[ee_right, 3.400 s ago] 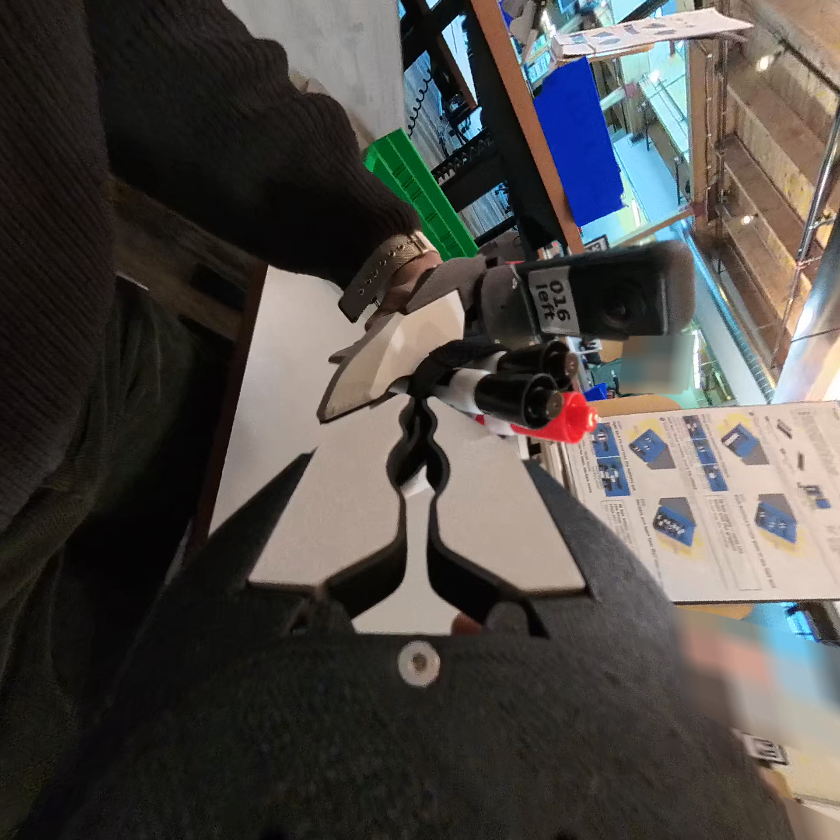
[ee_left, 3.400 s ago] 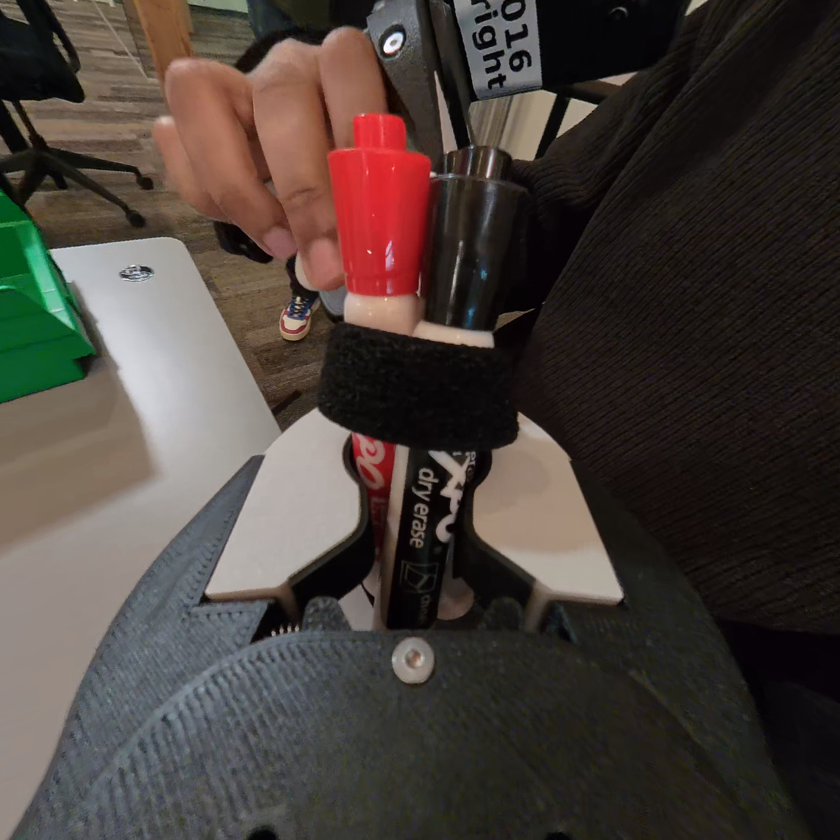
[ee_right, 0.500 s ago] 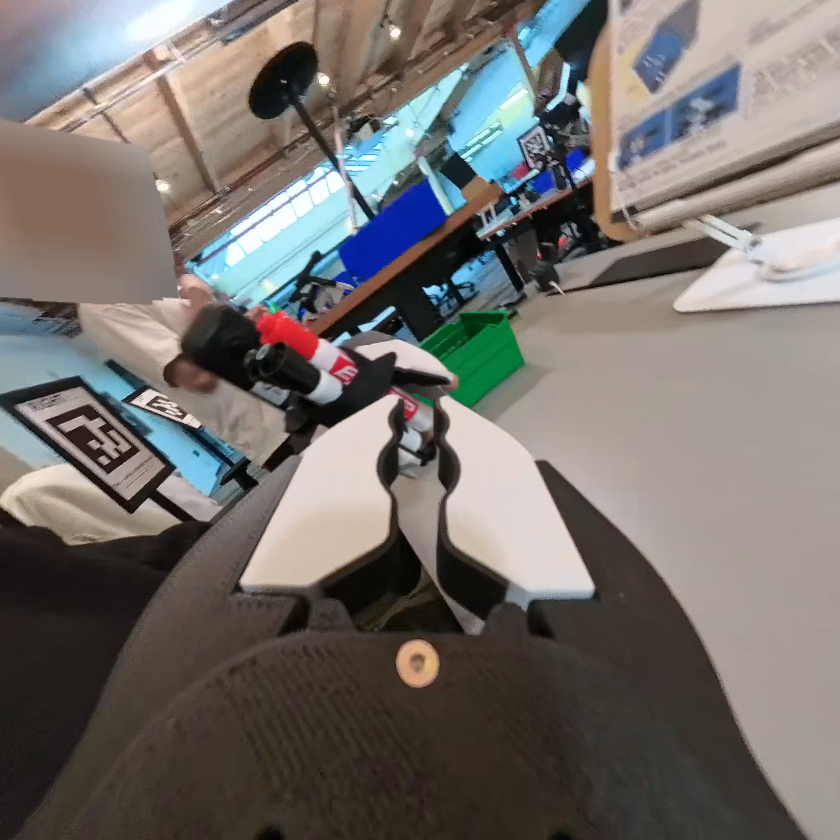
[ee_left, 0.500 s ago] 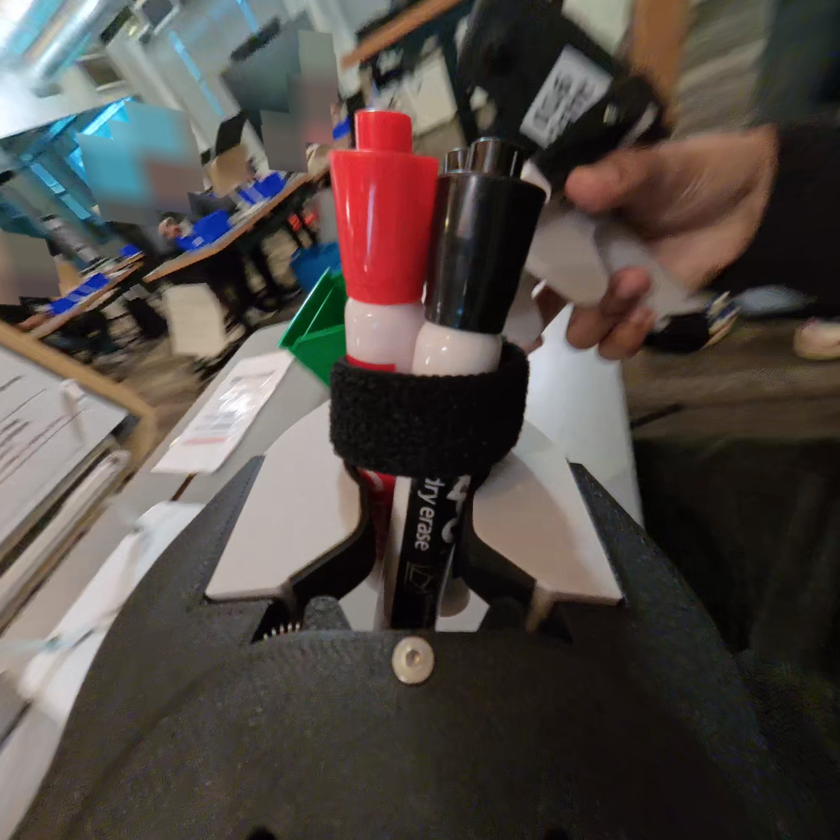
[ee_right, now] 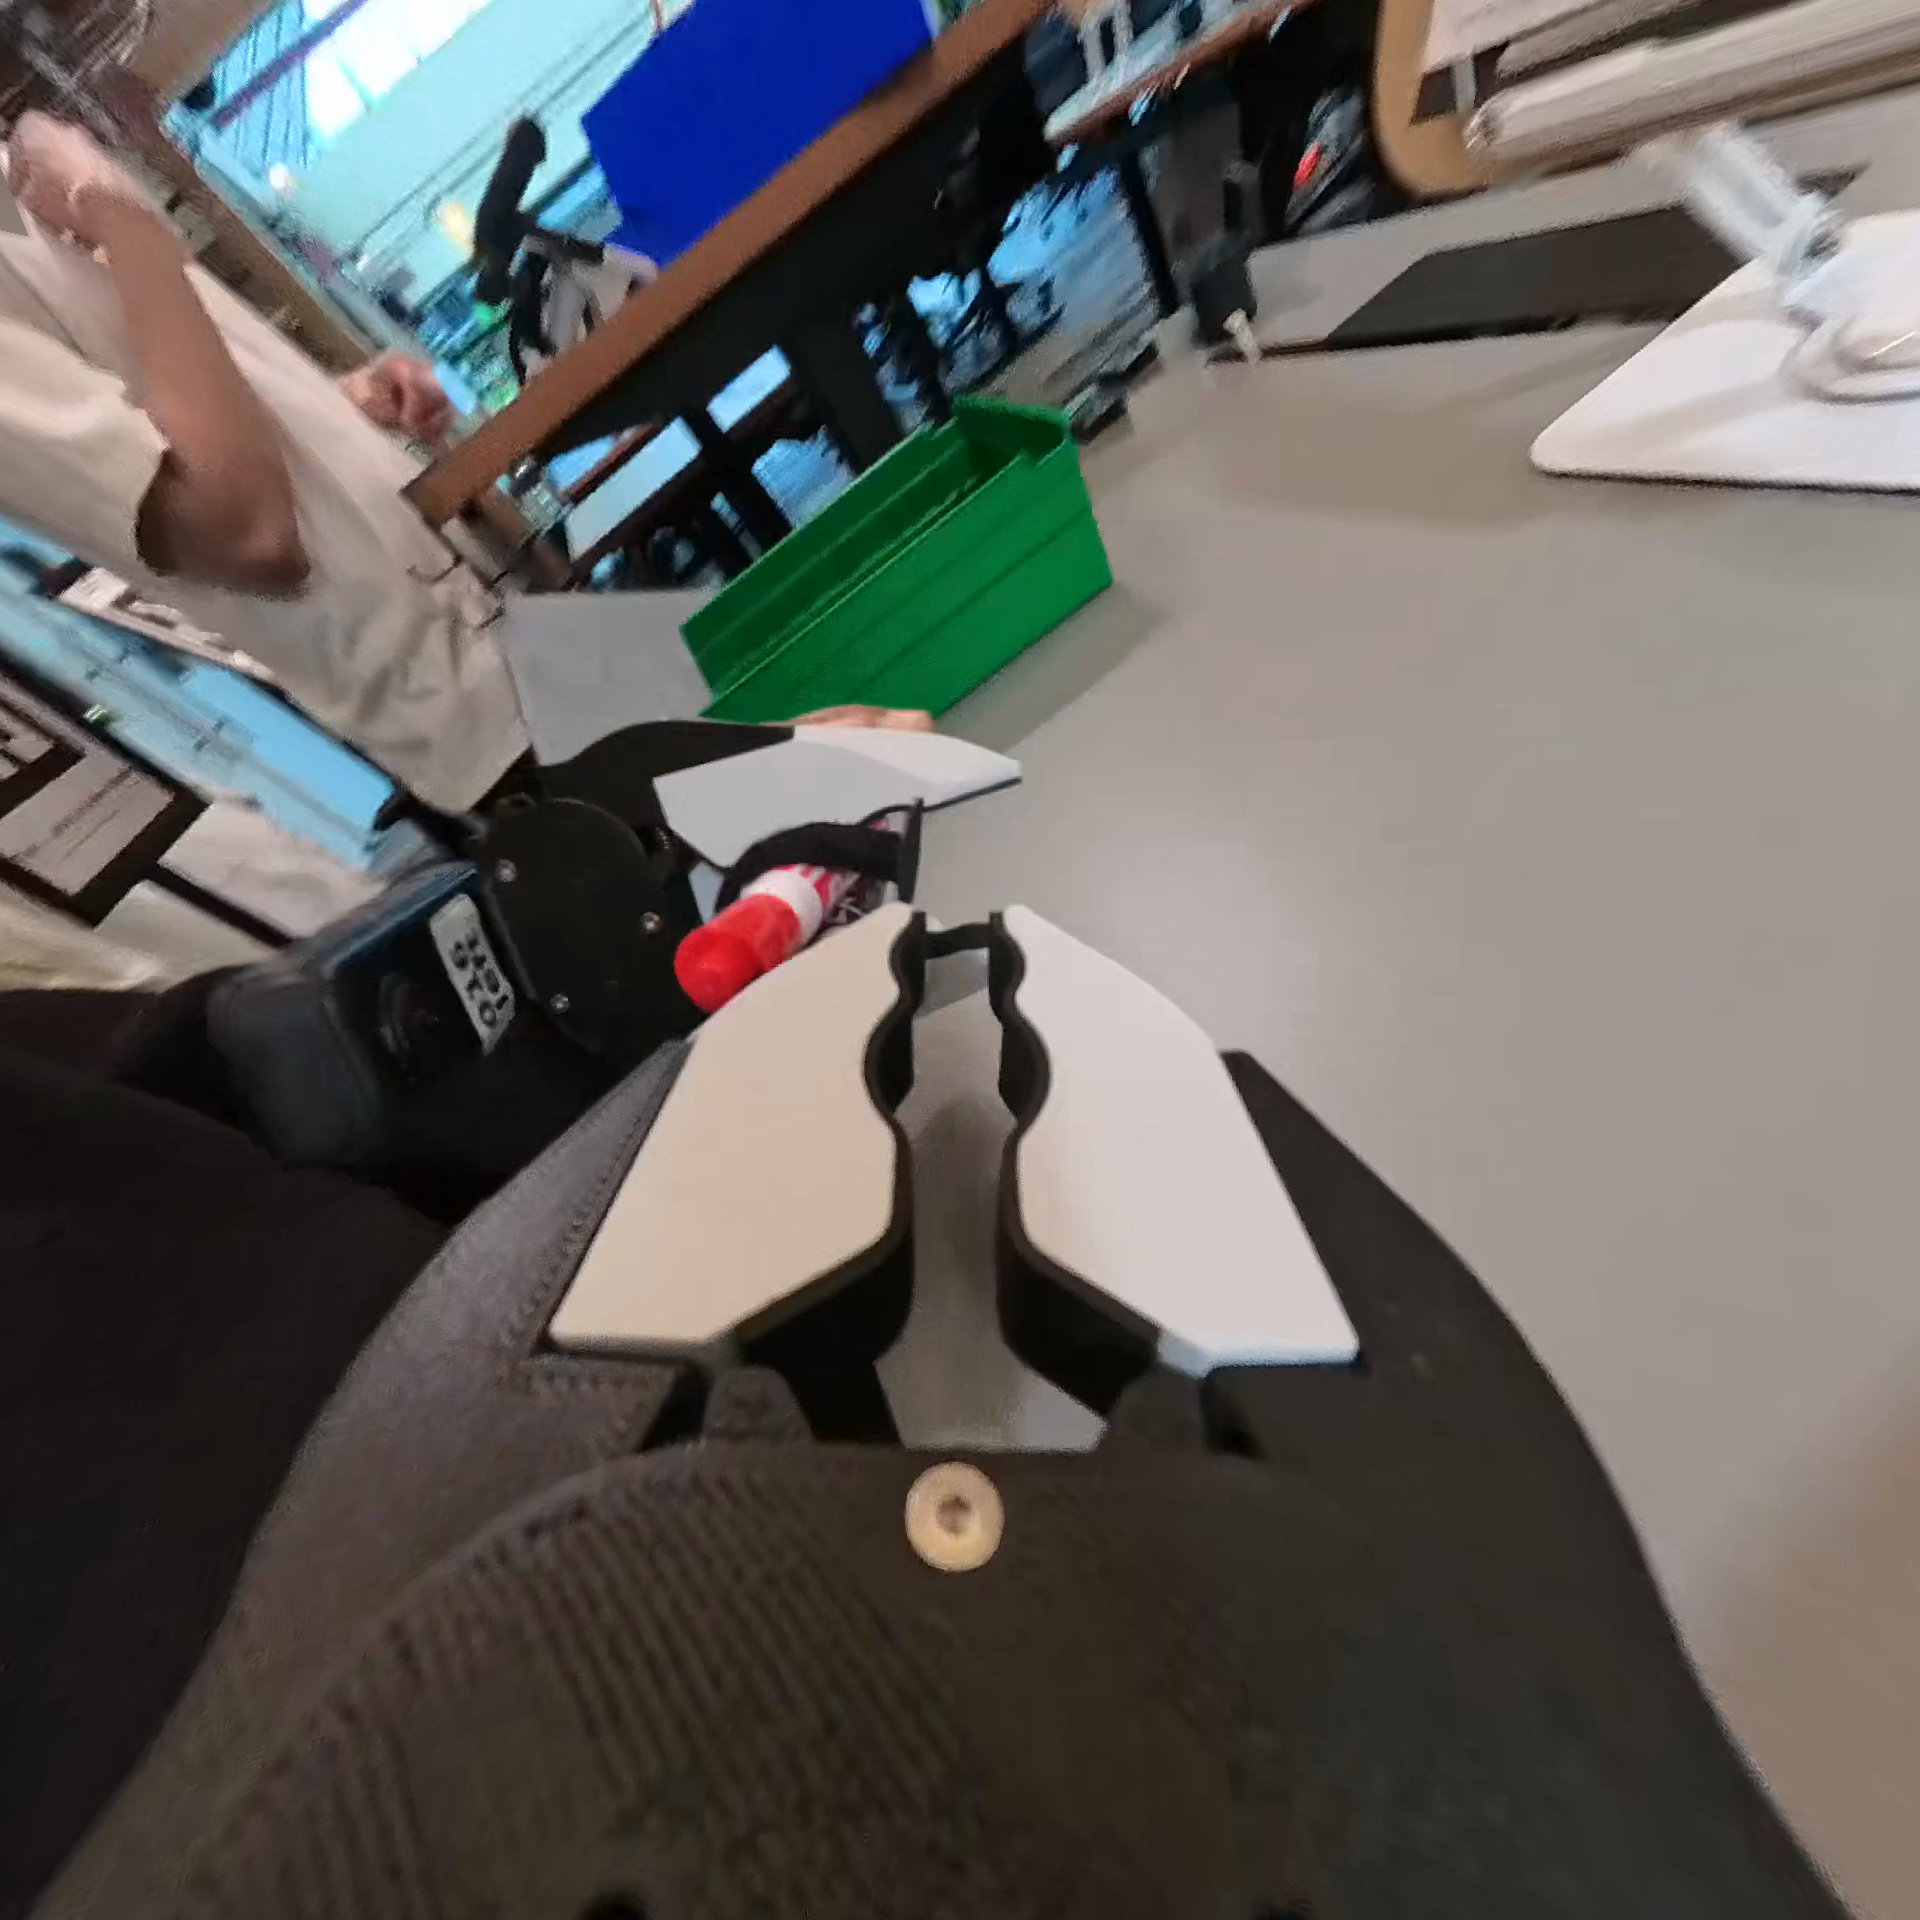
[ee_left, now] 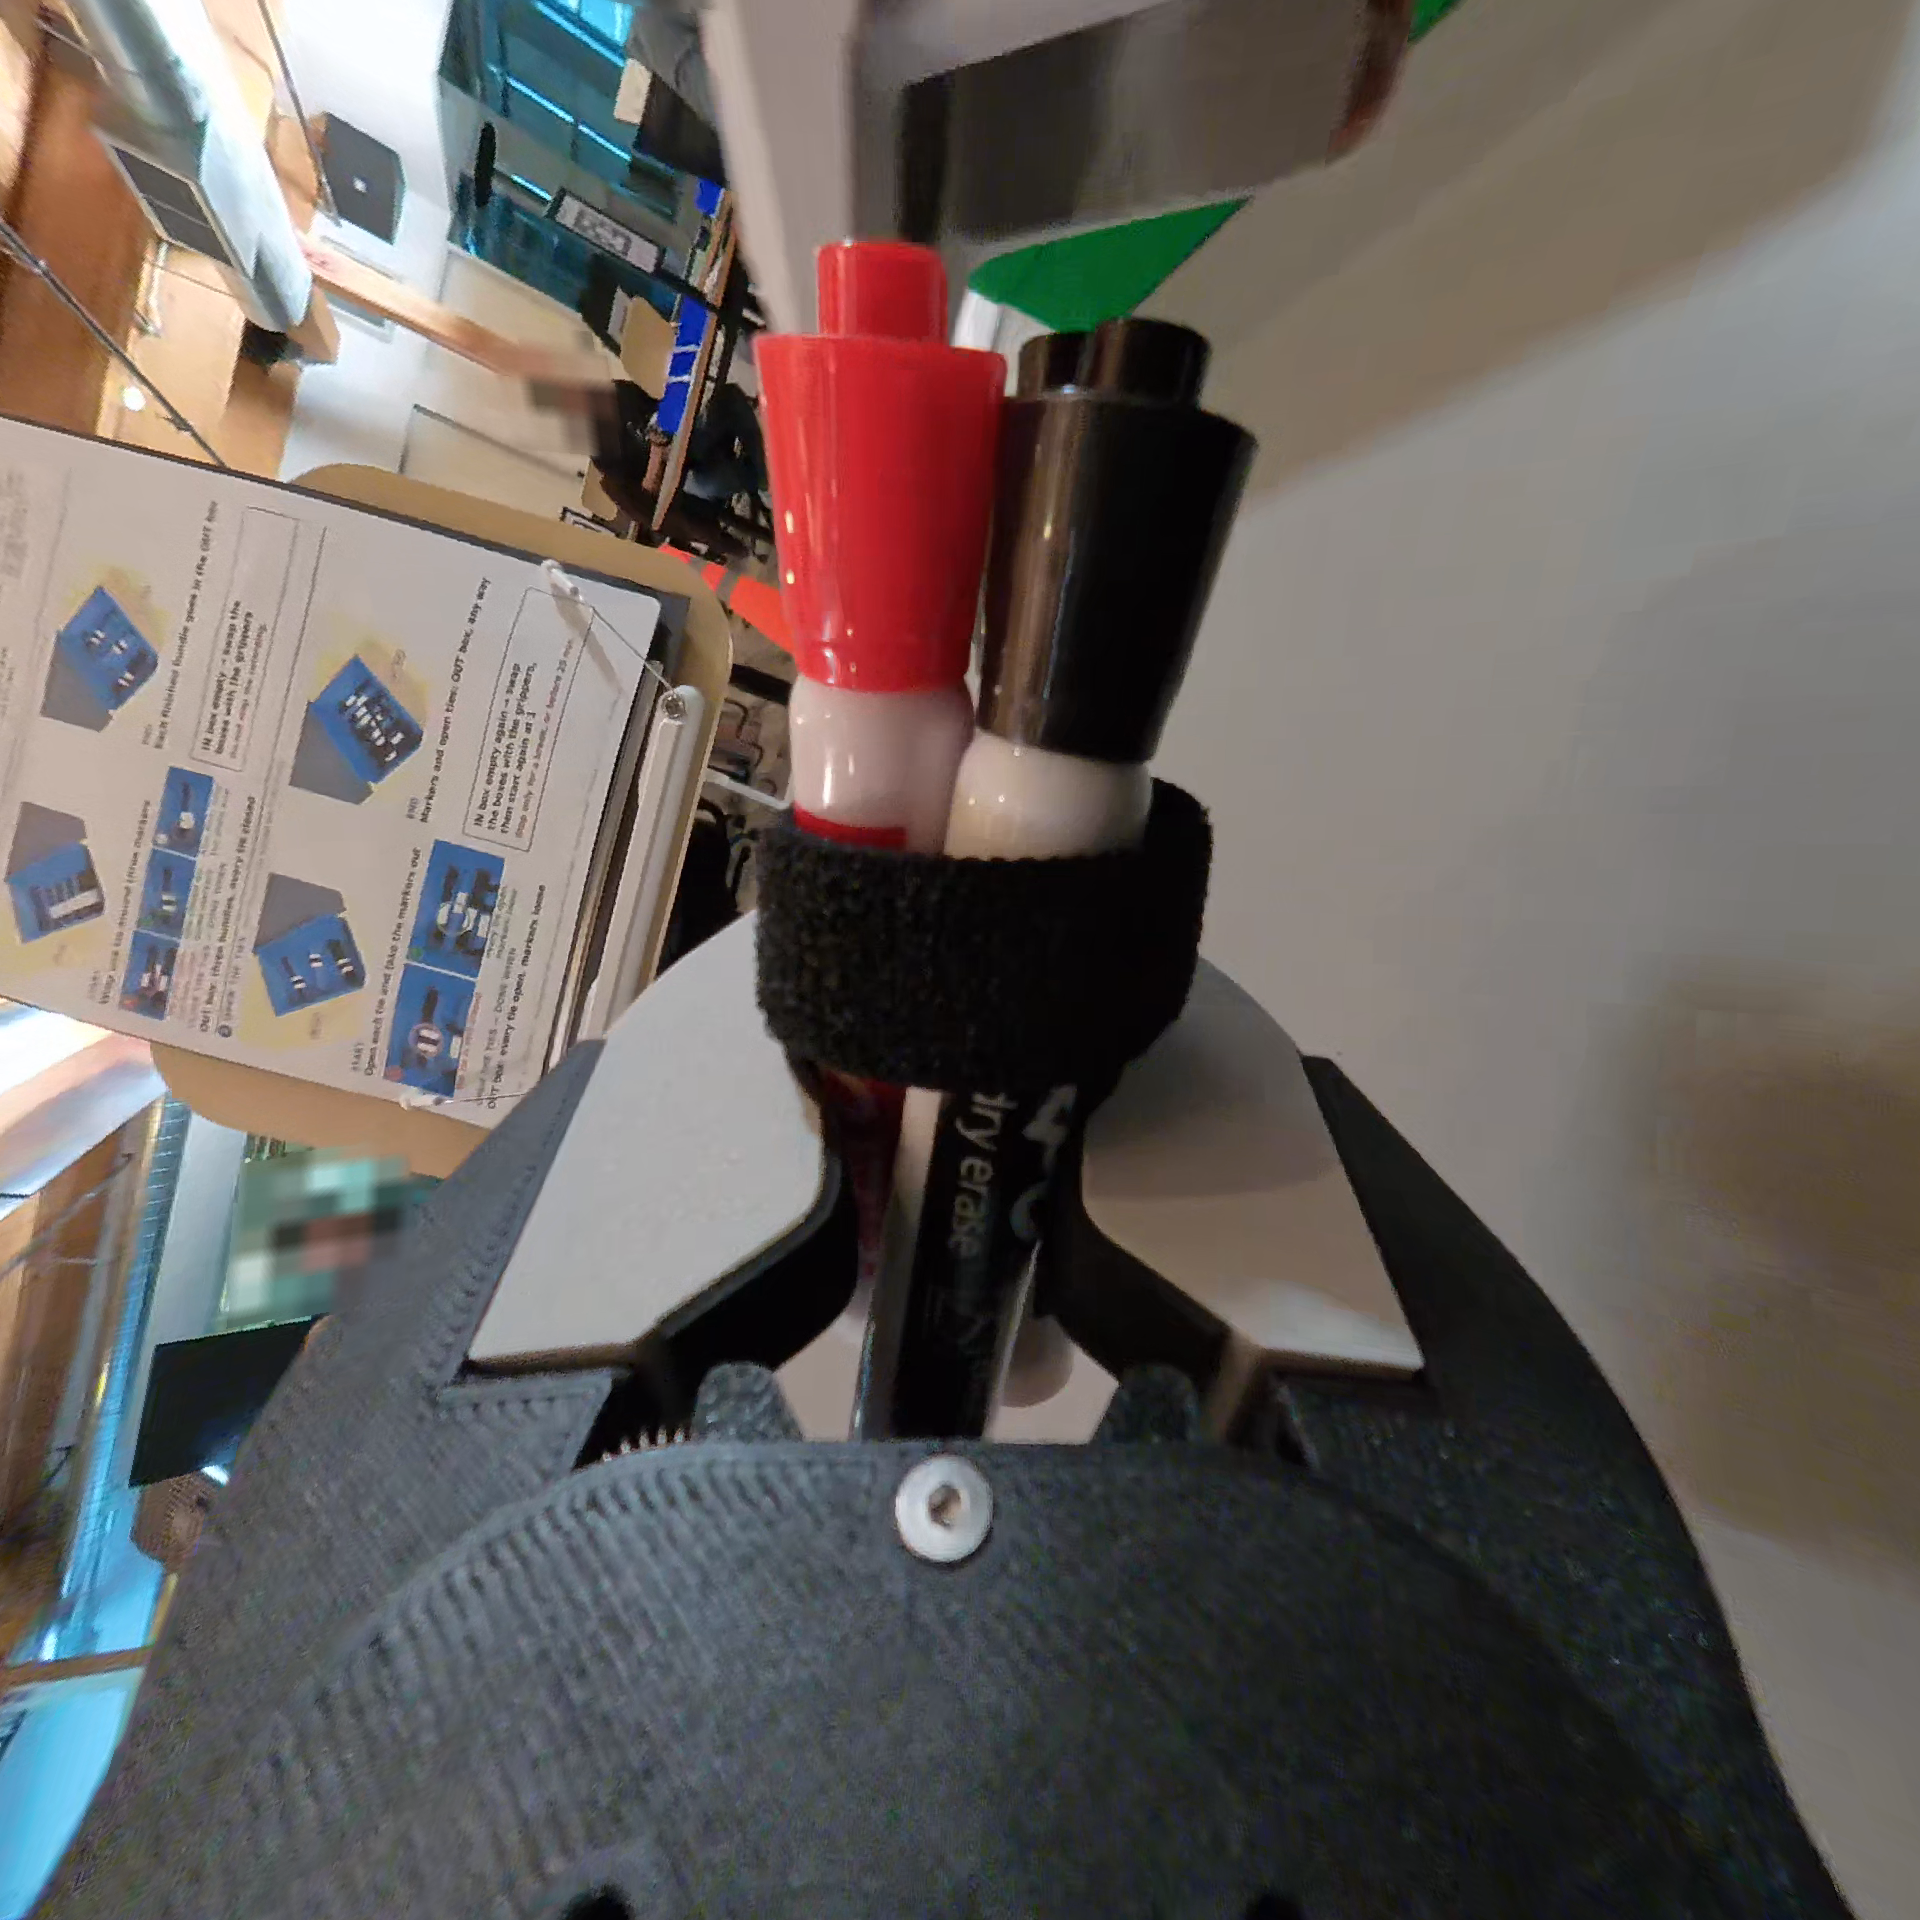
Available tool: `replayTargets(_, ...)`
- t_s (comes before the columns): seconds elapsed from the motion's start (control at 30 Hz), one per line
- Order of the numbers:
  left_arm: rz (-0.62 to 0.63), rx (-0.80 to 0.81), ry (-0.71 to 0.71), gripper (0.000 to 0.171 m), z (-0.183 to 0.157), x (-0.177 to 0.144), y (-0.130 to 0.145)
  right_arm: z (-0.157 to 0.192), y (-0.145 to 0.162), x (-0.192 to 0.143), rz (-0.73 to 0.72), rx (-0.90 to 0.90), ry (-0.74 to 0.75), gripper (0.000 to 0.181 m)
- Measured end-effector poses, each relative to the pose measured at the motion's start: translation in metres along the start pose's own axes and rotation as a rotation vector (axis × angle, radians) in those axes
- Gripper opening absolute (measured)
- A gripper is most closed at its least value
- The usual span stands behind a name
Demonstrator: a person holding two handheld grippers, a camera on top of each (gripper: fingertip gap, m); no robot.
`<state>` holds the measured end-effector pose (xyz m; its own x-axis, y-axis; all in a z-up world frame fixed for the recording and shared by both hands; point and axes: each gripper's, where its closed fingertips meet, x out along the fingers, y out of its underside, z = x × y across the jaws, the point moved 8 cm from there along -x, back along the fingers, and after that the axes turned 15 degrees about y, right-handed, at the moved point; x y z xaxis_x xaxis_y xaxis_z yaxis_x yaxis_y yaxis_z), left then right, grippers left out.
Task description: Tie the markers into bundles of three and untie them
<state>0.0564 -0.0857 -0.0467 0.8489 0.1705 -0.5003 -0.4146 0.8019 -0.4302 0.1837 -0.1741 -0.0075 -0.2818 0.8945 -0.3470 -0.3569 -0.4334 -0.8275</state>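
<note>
My left gripper (ee_left: 961, 1122) is shut on a bundle of markers. A red-capped marker (ee_left: 878, 520) and a black-capped marker (ee_left: 1101, 582) show, bound by a black strap (ee_left: 977, 935) just above the fingers. Any further marker is hidden behind these. My right gripper (ee_right: 956, 925) is beside the bundle's cap end, its jaws a narrow gap apart with nothing clearly between them. One of its fingers (ee_left: 1091, 104) is blurred above the caps in the left wrist view. The right wrist view shows the left gripper (ee_right: 831, 779), the red cap (ee_right: 727, 961) and the strap (ee_right: 821, 842).
A green bin (ee_right: 914, 582) stands on the grey table (ee_right: 1507, 831) beyond both grippers. A clipboard with an instruction sheet (ee_left: 312, 779) stands at the table's far side. A white stand base (ee_right: 1714, 416) is at the far right. A person in a light shirt (ee_right: 260, 520) is beyond the table. Across from one pair of fingers to the other is roughly 7 cm.
Both grippers have swung round and come down toward the table. The right gripper's jaws have parted slightly. The left gripper still holds the strapped bundle.
</note>
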Motion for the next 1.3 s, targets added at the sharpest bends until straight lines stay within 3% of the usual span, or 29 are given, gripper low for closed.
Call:
replayTargets(0.23,0.055,0.017,0.033,0.045,-0.014,0.001,0.002,-0.012,-0.01,0.036,0.302,0.05,-0.225,0.003)
replayTargets(0.37,0.065,-0.004,0.048,0.045,-0.017,0.0,0.003,-0.006,-0.002,0.054,0.429,-0.002,-0.282,0.013)
replayTargets(0.53,0.101,0.017,0.016,0.044,-0.018,0.0,0.007,-0.002,0.003,0.068,0.518,0.111,-0.355,0.022)
replayTargets(0.7,0.107,-0.004,0.017,0.044,-0.017,0.0,0.01,-0.007,0.007,0.073,0.559,0.265,-0.429,0.006)
replayTargets(1.03,0.114,-0.033,0.053,0.044,-0.019,0.004,0.014,-0.013,0.007,0.079,0.591,0.326,-0.438,0.002)
replayTargets(1.3,0.157,-0.095,0.147,0.044,-0.023,0.009,0.017,-0.004,0.002,0.081,0.587,0.161,-0.307,0.002)
